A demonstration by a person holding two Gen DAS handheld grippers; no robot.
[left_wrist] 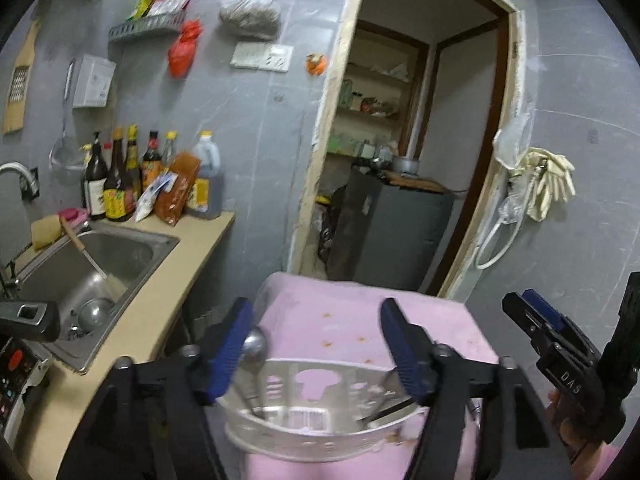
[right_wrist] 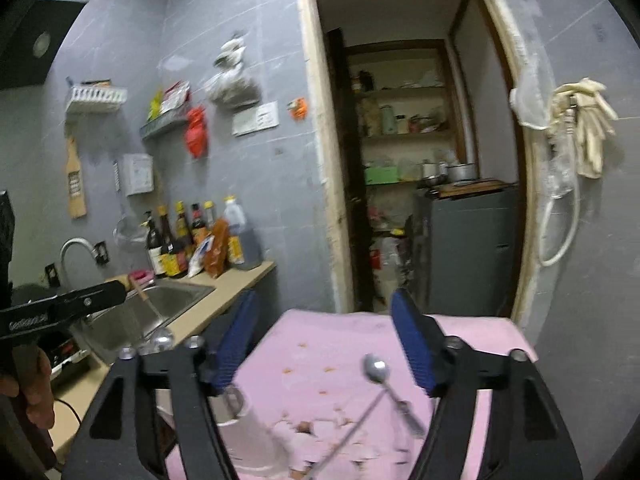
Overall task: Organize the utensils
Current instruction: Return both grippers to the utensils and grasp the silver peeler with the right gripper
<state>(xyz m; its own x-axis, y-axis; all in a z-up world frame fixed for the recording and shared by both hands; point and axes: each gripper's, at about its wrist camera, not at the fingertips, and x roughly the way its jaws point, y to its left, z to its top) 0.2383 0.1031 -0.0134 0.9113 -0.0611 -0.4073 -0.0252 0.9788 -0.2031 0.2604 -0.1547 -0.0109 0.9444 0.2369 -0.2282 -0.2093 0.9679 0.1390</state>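
The left gripper [left_wrist: 316, 344] and right gripper [right_wrist: 324, 340] stood apart, empty, above the pink-clothed table [left_wrist: 340, 308], where the white perforated plastic utensil basket [left_wrist: 304, 428] sat near and a loose steel spoon [right_wrist: 376, 370] lay to its right, best grasped mid-handle.

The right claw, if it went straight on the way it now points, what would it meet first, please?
Probably the spoon lying on the pink cloth, which sits between the open right claw's fingers; beyond it the pink surface ends before the doorway. Depth is hard to judge here.
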